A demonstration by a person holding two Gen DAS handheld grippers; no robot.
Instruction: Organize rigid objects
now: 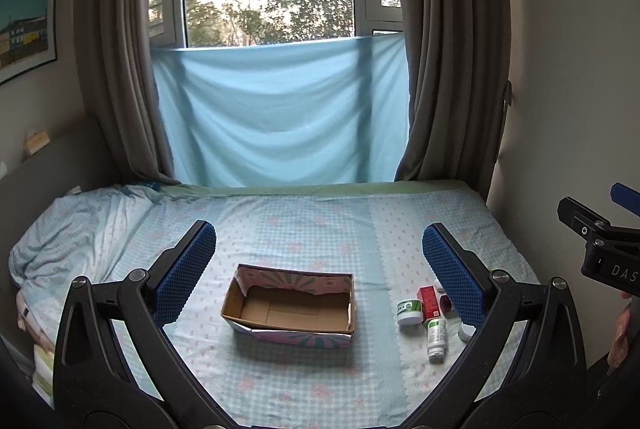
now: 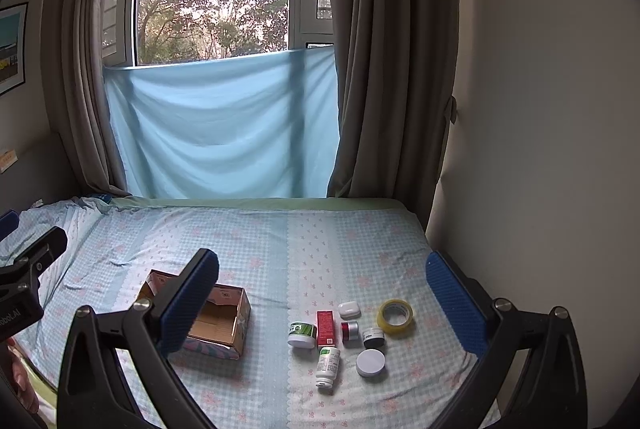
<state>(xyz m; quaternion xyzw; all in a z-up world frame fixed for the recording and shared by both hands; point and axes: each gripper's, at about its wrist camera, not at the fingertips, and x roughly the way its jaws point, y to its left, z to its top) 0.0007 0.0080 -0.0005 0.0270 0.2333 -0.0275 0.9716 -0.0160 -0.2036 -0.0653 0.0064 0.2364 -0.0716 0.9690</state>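
Cardboard, in the left wrist view, made up the open box (image 1: 290, 305) that sat on the bed (image 1: 280, 225), empty, apparently the place meant for the loose items. The left tool (image 1: 320, 269) hung above it with its jaws spread wide and nothing between them. To the right lay a cluster partly hidden by one blue pad; I could count one green-labelled jar (image 1: 409, 312), one red carton (image 1: 429, 301) and one white bottle (image 1: 436, 336) on its side.

From the right wrist view, the right tool (image 2: 322, 295) was likewise wide open and empty, poised over that cluster, likely for a first pick. Eight items showed: those three, one small white case (image 2: 349, 309), one roll of tape (image 2: 395, 316), one red-banded jar (image 2: 350, 331), one dark jar (image 2: 373, 337) and one round white lid (image 2: 371, 362).
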